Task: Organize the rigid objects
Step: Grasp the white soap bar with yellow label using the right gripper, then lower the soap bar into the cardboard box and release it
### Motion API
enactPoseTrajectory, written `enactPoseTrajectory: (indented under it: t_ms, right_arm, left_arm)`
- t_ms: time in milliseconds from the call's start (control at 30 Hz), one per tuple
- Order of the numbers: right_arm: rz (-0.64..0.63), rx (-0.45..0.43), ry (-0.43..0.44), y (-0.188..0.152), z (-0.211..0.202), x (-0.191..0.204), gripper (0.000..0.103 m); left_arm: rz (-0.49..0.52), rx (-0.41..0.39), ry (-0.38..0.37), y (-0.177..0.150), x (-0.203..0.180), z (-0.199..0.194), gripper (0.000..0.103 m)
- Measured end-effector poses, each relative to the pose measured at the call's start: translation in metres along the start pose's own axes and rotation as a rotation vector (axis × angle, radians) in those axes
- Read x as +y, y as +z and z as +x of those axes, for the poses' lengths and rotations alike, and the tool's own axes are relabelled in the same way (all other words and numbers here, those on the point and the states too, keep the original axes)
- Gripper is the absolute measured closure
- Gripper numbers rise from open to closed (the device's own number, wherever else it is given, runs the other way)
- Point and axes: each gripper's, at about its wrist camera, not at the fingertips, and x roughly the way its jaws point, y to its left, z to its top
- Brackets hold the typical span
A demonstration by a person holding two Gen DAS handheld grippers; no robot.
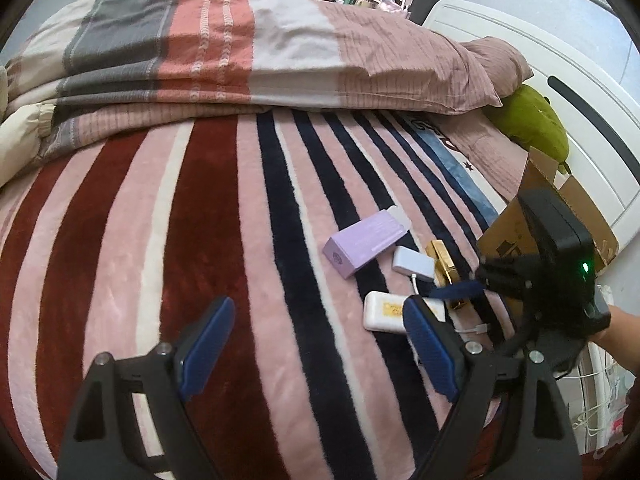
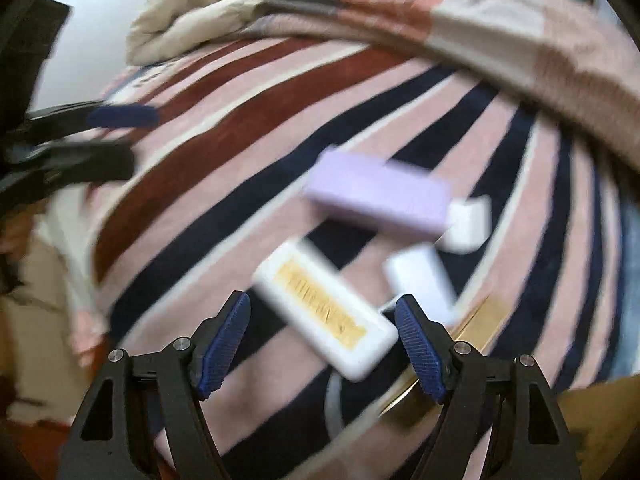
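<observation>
Two open grippers, left gripper (image 1: 316, 344) and right gripper (image 2: 322, 342), near an unreadable yellow-labelled white case (image 2: 326, 314).

I see the bed (image 1: 224, 216) under a striped blanket (image 1: 120, 264); a folded quilt (image 1: 240, 40) lies across its far end; near the right edge lie a purple box (image 1: 362, 242), a white case (image 1: 413, 262), a white box (image 1: 386, 312) with a yellow label, a gold box (image 1: 445, 262); a carton (image 1: 516, 224) stands beside them.
</observation>
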Motion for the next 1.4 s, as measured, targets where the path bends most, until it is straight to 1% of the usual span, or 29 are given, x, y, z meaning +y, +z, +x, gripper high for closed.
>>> enactPoseTrajectory:
  t_ms: [67,100,133,200,233,267,333,400,467,533,567,600,633,700,733,800,833,867,933,1033,1133,1267,1400]
  right_arm:
    - [0.006,0.009,0.031,-0.006,-0.001,0.003,0.034]
    - [0.003,0.006,0.026,-0.007,0.000,0.004,0.038]
    - [-0.012,-0.003,-0.002,-0.006,0.003,0.005,0.041]
    - [-0.040,-0.014,-0.041,-0.003,0.010,0.007,0.056]
    - [-0.050,-0.011,-0.052,-0.002,0.013,0.008,0.060]
    - [-0.063,-0.002,-0.063,-0.002,0.017,0.009,0.071]
    - [-0.088,-0.012,-0.076,-0.001,0.015,0.012,0.072]
    - [-0.083,-0.041,-0.075,0.000,0.007,0.014,0.072]
    - [-0.075,-0.095,-0.060,-0.002,-0.013,0.019,0.072]
    - [-0.072,-0.156,-0.055,0.000,-0.040,0.029,0.072]
    - [-0.072,-0.173,-0.054,0.001,-0.048,0.034,0.072]
    - [-0.073,-0.195,-0.046,0.004,-0.060,0.039,0.072]
    - [-0.069,-0.230,-0.041,0.004,-0.078,0.043,0.072]
    - [-0.063,-0.275,-0.049,0.006,-0.100,0.046,0.072]
    - [-0.056,-0.308,-0.055,0.005,-0.116,0.047,0.072]
    - [-0.042,-0.363,-0.086,0.002,-0.143,0.045,0.072]
    - [-0.035,-0.377,-0.098,0.001,-0.153,0.042,0.072]
    - [-0.025,-0.391,-0.109,-0.002,-0.162,0.040,0.072]
    - [0.006,-0.421,-0.142,-0.009,-0.183,0.029,0.072]
    - [0.045,-0.438,-0.186,-0.021,-0.205,0.009,0.072]
    - [0.098,-0.430,-0.218,-0.031,-0.218,-0.013,0.072]
    - [0.170,-0.383,-0.260,-0.052,-0.227,-0.040,0.072]
    - [0.213,-0.323,-0.274,-0.066,-0.227,-0.062,0.072]
  left_arm:
    - [-0.003,0.001,0.000,0.002,0.000,0.000,0.019]
    - [-0.004,0.001,0.002,0.002,-0.001,0.001,0.019]
    - [-0.006,0.003,0.004,0.002,-0.001,0.001,0.019]
    - [-0.009,0.012,0.010,0.001,-0.001,0.002,0.019]
    - [-0.008,0.017,0.012,0.001,-0.001,0.002,0.019]
    - [-0.005,0.022,0.012,0.001,-0.001,0.003,0.019]
    - [-0.003,0.027,0.003,0.001,-0.004,0.002,0.019]
    - [-0.004,0.028,-0.027,0.004,-0.008,0.001,0.019]
    - [0.002,0.024,-0.072,0.008,-0.018,-0.002,0.019]
    - [0.028,0.010,-0.116,0.017,-0.034,-0.008,0.019]
    - [0.043,0.002,-0.138,0.022,-0.044,-0.012,0.019]
    - [0.056,-0.006,-0.157,0.028,-0.052,-0.015,0.021]
    - [0.069,-0.016,-0.180,0.034,-0.061,-0.020,0.024]
    - [0.104,-0.024,-0.229,0.048,-0.082,-0.026,0.041]
    - [0.122,-0.024,-0.249,0.054,-0.092,-0.029,0.045]
    - [0.168,-0.038,-0.308,0.069,-0.119,-0.035,0.059]
    - [0.183,-0.044,-0.315,0.073,-0.128,-0.036,0.059]
    - [0.215,-0.051,-0.314,0.080,-0.144,-0.036,0.059]
    - [0.253,-0.045,-0.326,0.091,-0.169,-0.031,0.059]
    - [0.287,-0.016,-0.353,0.105,-0.200,-0.016,0.059]
    - [0.321,0.018,-0.368,0.112,-0.226,0.002,0.059]
    - [0.347,0.083,-0.389,0.116,-0.256,0.034,0.059]
    - [0.349,0.126,-0.395,0.115,-0.273,0.055,0.059]
